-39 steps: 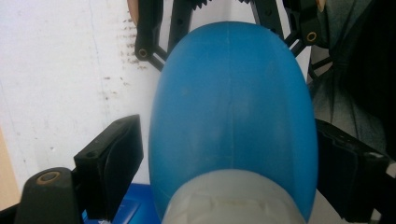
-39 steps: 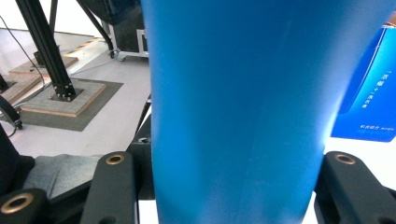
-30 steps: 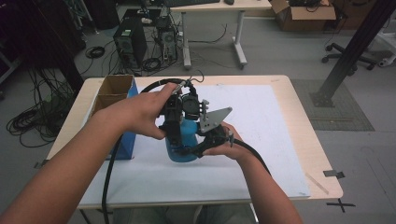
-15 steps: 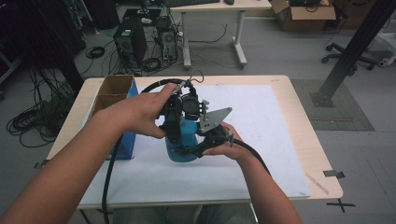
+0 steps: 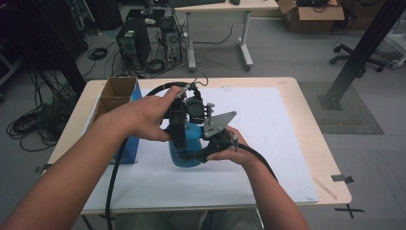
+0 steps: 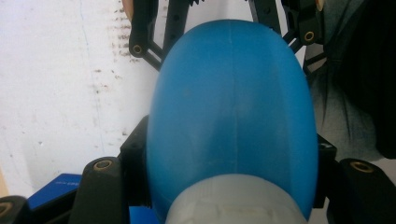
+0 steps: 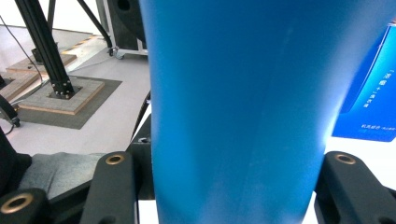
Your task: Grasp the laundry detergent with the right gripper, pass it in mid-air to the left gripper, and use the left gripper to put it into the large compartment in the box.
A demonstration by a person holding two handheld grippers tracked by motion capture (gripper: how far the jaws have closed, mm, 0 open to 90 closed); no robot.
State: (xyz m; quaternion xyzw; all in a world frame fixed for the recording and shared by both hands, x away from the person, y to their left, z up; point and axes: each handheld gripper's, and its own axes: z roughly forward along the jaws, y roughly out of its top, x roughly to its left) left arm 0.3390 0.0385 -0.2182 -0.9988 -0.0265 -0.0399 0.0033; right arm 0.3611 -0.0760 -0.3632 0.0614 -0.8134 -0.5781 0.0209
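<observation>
Blue bottle (image 5: pixel 187 152) in L+R grippers' jaws

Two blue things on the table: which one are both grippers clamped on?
The rounded blue bottle standing on the white sheet, held by the left gripper and right gripper. The blue box stands untouched at the table's left.

L gripper (image 5: pixel 181 143) just clamped; R gripper (image 5: pixel 201 154) clamped.
</observation>
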